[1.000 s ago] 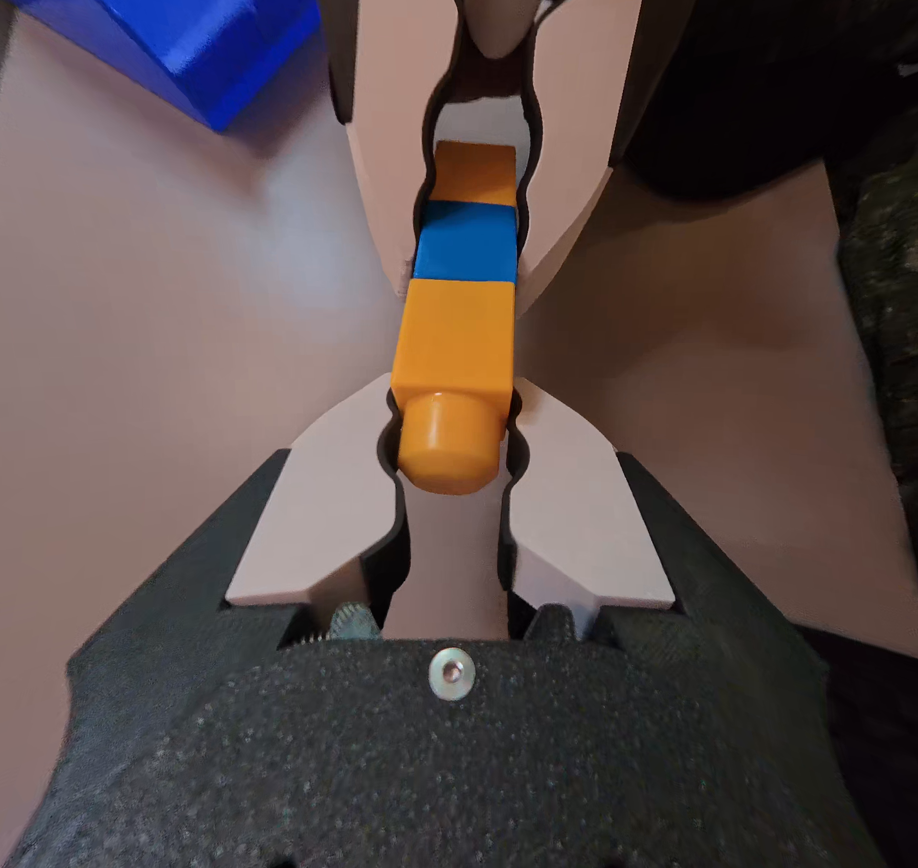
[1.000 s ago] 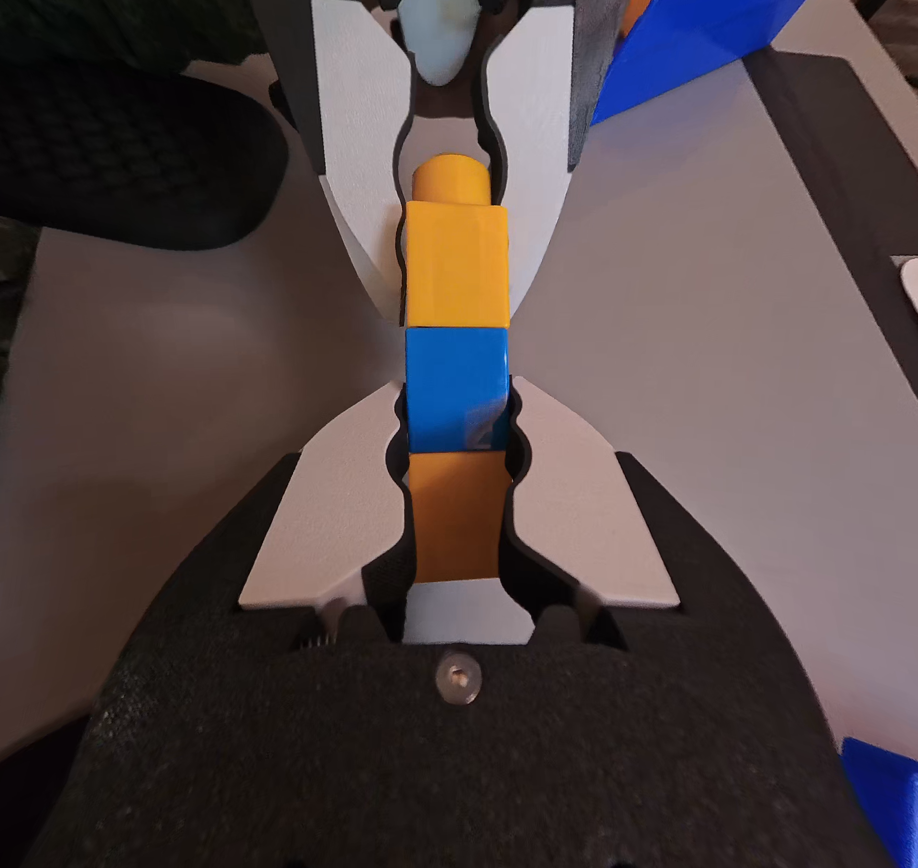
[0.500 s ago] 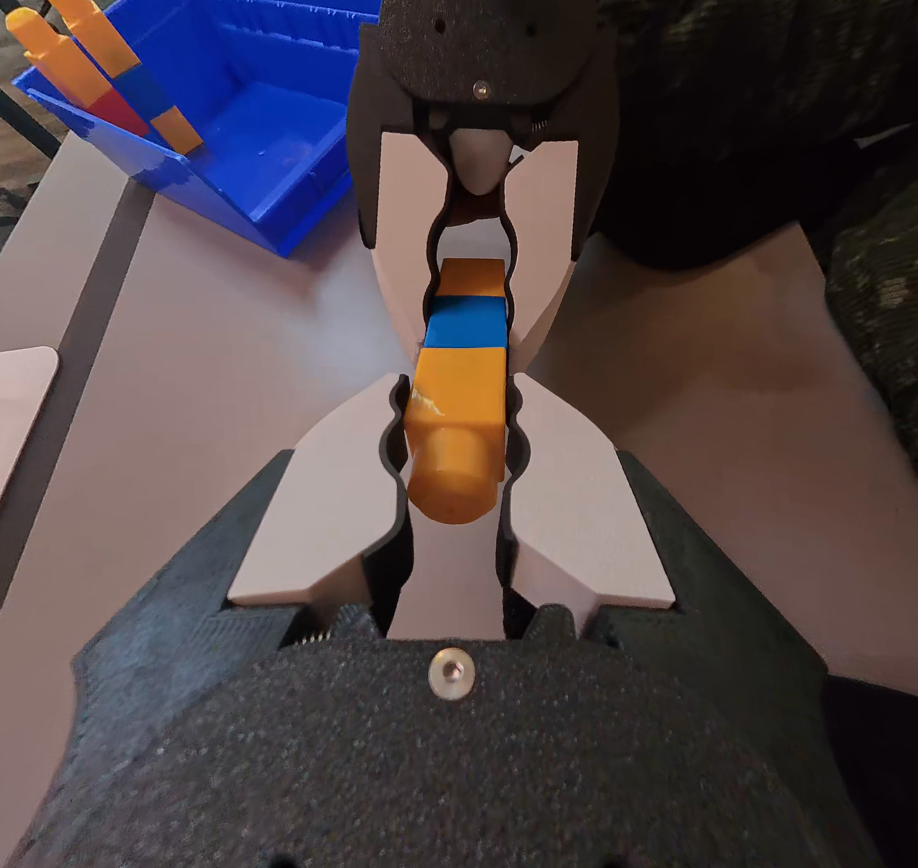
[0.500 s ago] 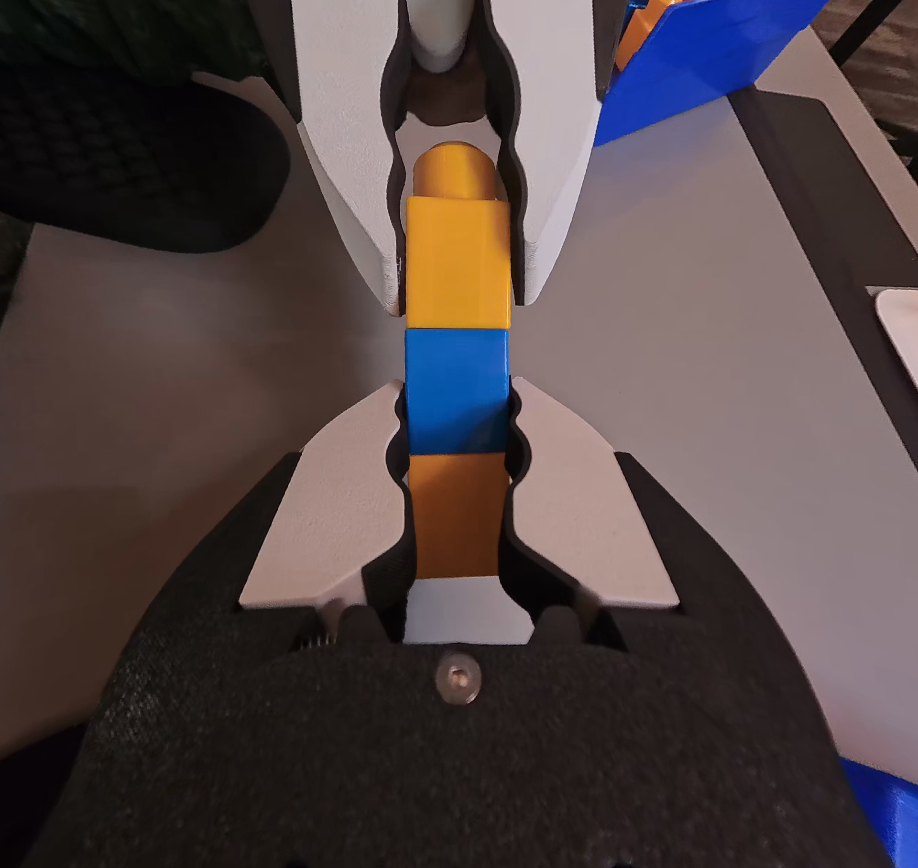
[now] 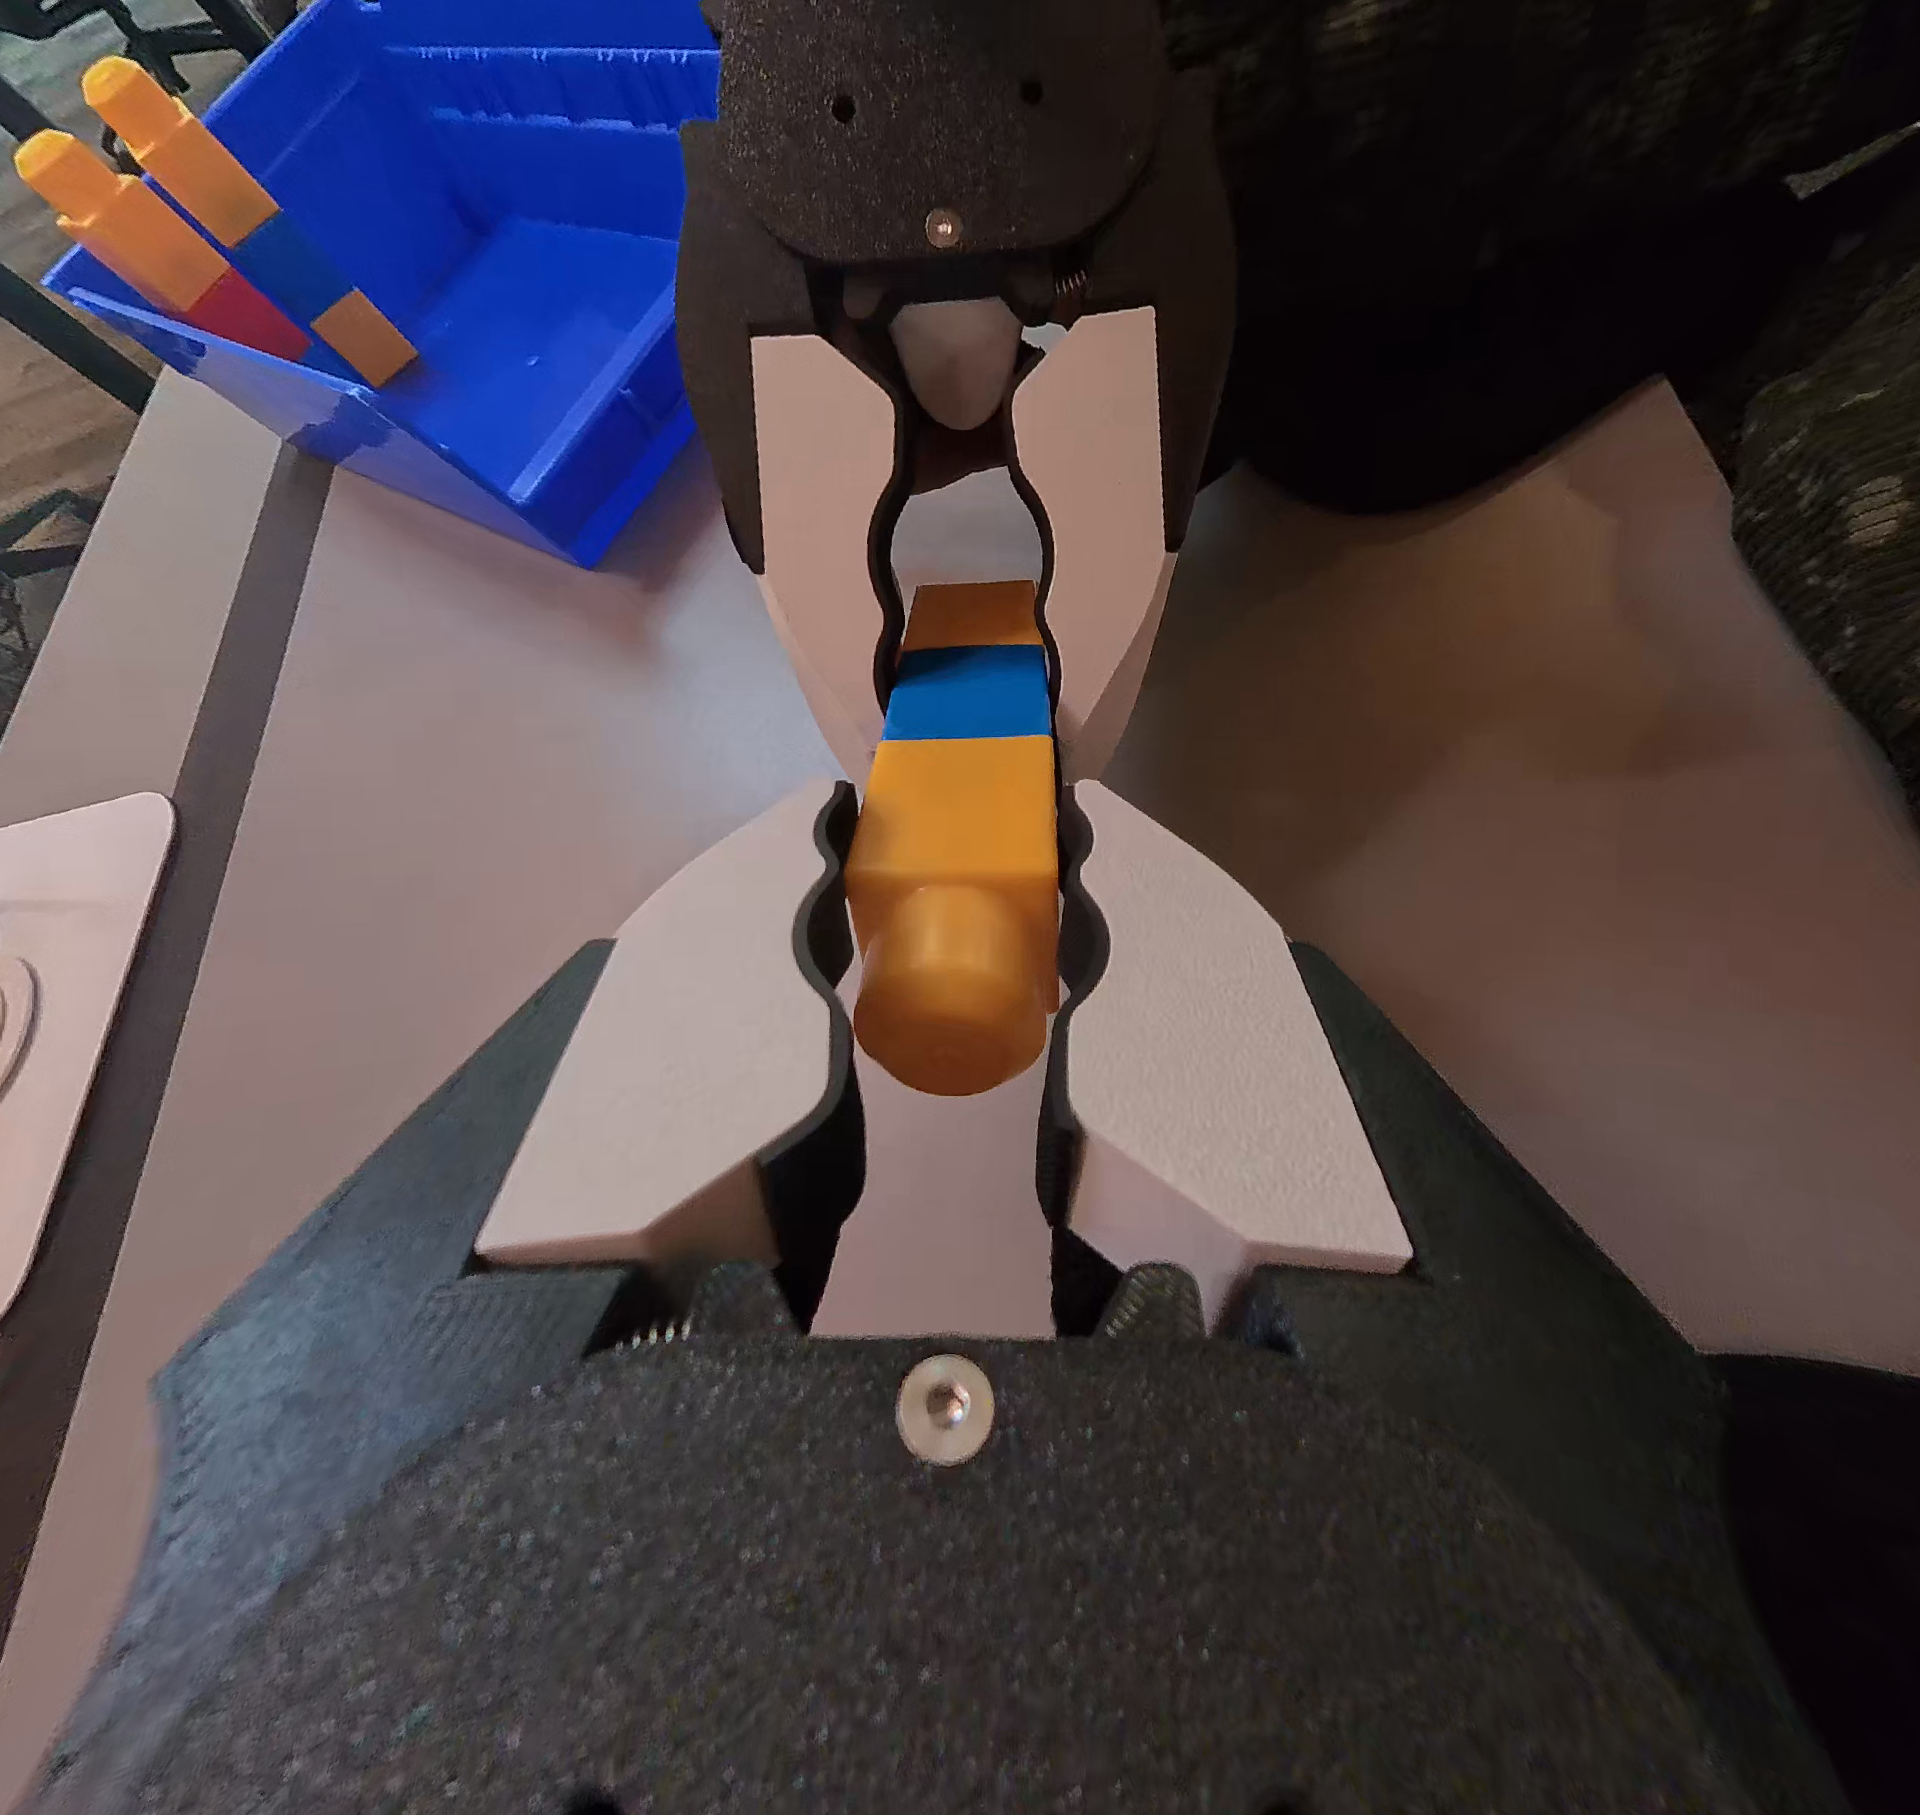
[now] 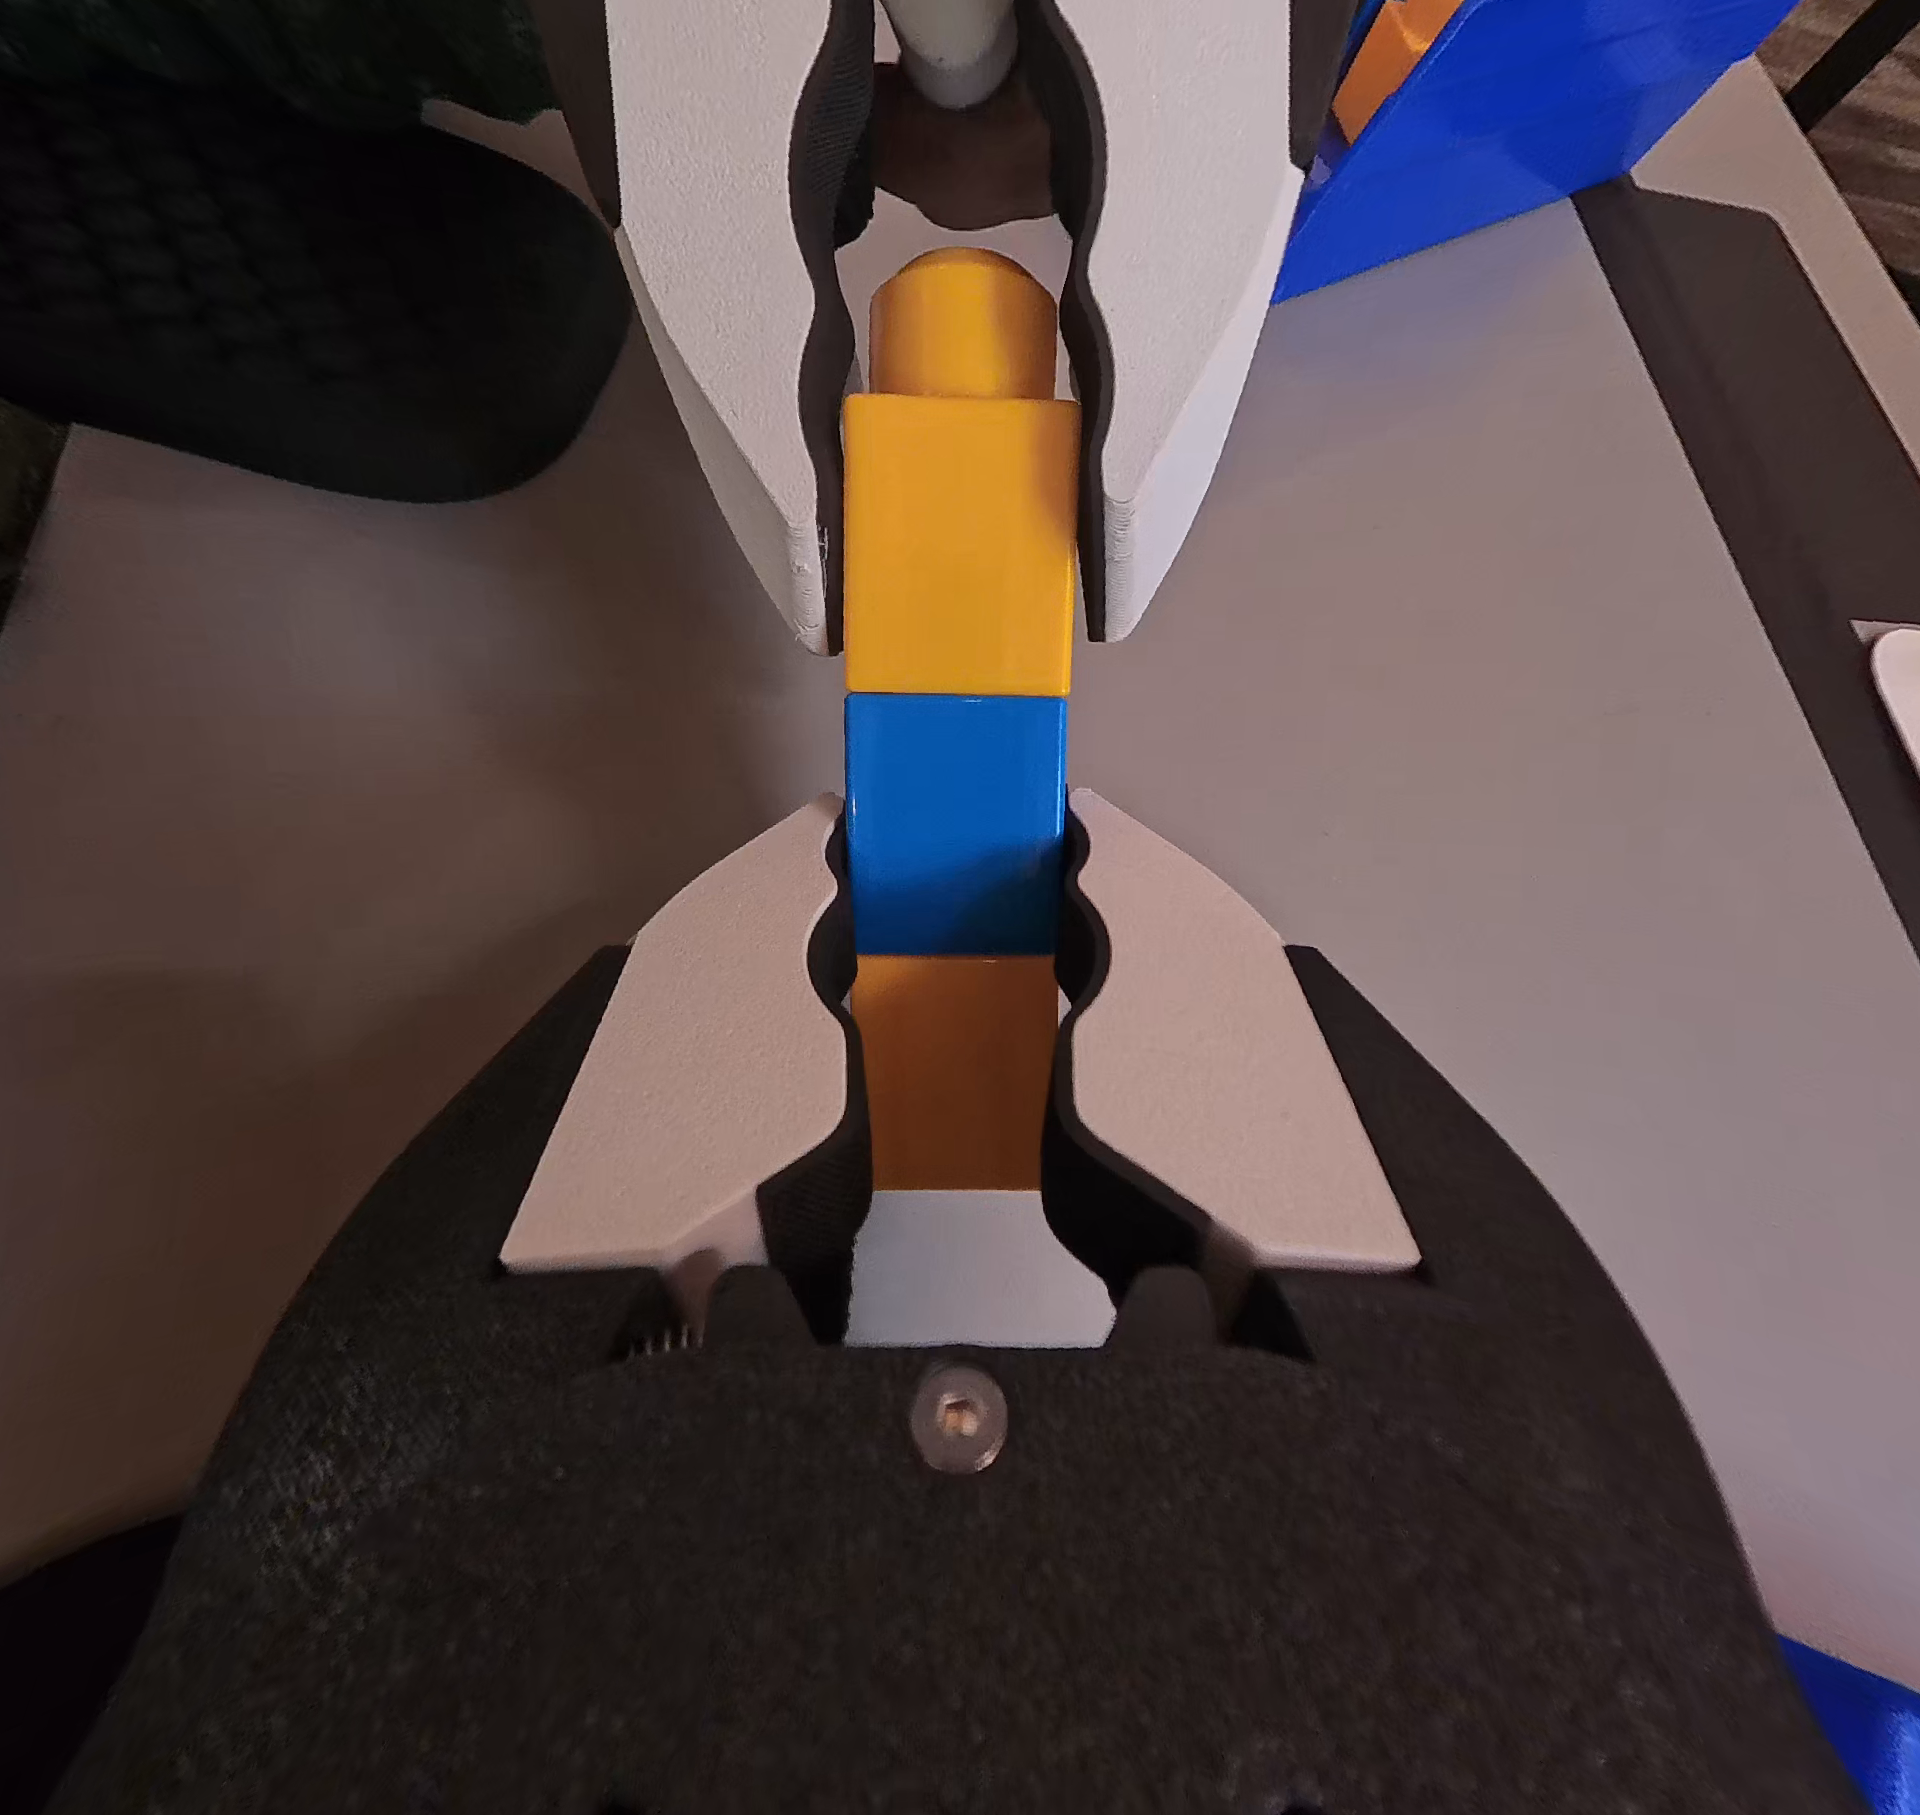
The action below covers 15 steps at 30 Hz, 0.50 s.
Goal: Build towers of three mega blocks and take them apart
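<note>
Now, left wrist view: the left gripper (image 5: 956,944) clamps the tower's (image 5: 961,799) studded orange end; the bin (image 5: 499,311) sits at ten o'clock, more visible than before. Right wrist view: the right gripper (image 6: 956,934) clamps the blue and bottom blocks. Pull straight apart, without twisting.

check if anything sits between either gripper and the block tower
Nothing does. The left gripper is shut directly on the tower's studded orange end block, and the right gripper on its blue block and far orange block.
</note>
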Tool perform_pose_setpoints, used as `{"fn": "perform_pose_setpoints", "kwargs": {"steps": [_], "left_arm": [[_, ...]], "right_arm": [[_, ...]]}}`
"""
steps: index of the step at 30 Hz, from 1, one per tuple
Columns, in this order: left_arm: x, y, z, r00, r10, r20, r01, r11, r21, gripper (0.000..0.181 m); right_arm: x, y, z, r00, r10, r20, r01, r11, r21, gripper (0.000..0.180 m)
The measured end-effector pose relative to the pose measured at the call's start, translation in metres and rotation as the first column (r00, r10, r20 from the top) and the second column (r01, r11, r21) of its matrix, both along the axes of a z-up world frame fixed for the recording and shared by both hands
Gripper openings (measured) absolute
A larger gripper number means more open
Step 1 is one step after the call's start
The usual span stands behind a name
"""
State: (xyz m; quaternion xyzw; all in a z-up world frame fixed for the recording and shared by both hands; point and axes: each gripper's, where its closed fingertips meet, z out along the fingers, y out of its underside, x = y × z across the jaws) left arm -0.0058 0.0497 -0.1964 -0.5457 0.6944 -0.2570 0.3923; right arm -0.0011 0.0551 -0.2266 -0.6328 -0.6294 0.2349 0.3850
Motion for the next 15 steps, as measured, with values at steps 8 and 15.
{"fn": "perform_pose_setpoints", "kwargs": {"steps": [8, 15], "left_arm": [[-0.0003, 0.0030, -0.0020, 1.000, 0.027, -0.007, -0.028, 0.999, -0.022, 0.037], [-0.0007, 0.0049, -0.0028, 0.999, 0.041, -0.003, -0.041, 0.999, -0.026, 0.037]], "right_arm": [[-0.0001, 0.0022, -0.0022, 1.000, -0.013, 0.007, 0.013, 1.000, 0.001, 0.035], [-0.0005, 0.0049, -0.0035, 0.999, -0.028, 0.015, 0.028, 0.999, 0.024, 0.036]]}}
